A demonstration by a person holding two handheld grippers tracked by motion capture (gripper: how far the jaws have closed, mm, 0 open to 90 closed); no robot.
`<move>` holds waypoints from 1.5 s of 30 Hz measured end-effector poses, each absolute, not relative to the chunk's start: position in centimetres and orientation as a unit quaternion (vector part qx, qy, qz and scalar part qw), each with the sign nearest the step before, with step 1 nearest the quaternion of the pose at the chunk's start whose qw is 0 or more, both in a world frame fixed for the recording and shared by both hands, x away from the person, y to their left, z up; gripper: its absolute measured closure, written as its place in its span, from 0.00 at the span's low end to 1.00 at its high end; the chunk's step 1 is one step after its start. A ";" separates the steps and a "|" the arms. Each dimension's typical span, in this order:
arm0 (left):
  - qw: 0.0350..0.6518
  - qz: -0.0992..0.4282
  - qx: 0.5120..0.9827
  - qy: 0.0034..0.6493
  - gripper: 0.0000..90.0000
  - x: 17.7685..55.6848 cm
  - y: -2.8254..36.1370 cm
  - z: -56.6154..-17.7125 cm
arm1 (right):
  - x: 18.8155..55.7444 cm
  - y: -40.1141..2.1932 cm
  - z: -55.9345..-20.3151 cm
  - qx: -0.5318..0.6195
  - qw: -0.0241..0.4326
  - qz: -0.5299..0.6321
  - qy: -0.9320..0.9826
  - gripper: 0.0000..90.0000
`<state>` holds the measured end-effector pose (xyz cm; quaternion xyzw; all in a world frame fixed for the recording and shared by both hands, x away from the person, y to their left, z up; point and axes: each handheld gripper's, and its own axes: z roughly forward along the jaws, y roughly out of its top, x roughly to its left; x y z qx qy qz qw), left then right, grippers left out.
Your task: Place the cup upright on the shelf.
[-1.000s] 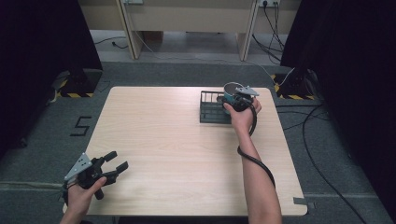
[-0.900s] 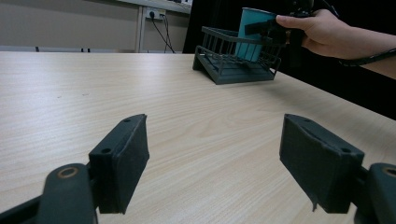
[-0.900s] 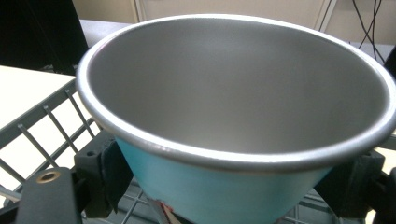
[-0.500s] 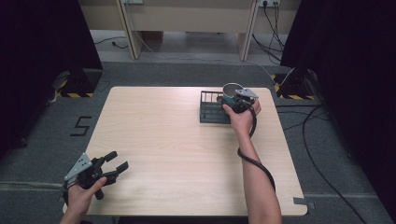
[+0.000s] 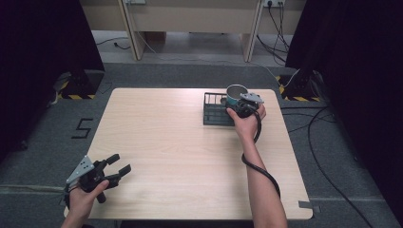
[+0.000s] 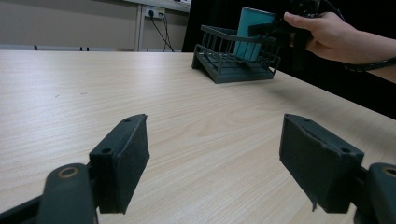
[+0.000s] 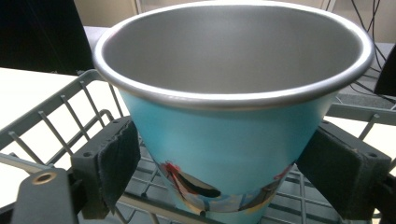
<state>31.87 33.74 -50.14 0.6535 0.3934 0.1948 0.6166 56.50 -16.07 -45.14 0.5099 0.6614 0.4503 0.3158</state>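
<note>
Grey carpet and dark curtains ringed a pale wood tabletop (image 5: 180, 156). Right tongs (image 7: 224, 158) sat at a teal metal cup (image 7: 229, 116), pads either side of its lower wall; whether they actually pinched it or had just let go, can't tell, since a sliver of gap seemed to show at the left pad. Cup stood upright inside a dark wire rack (image 5: 215, 111), directly ahead of the right tongs, w/ rack wires beneath and to both sides. Left tongs (image 6: 215, 163) were spread wide w/ nothing between them, well apart from the rack, low over the tabletop's near corner.

Judgement: the step looked like seating the cup in the rack. To do it well, keep the cup vertical, make sure its base rests flat on the wires, then part the pads evenly and back straight out w/o clipping the rim or rack rail.
</note>
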 end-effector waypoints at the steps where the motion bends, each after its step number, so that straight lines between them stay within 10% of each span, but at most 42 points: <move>1: 0.617 0.195 0.653 0.393 0.26 31.9 33.7 -50.1 | 56.3 -16.1 -45.0 0.511 0.315 0.452 0.660 0.17; 45: 0.613 0.197 0.656 0.394 0.26 31.9 33.7 -50.2 | 49.9 -17.5 -44.6 0.497 0.297 0.458 0.675 0.17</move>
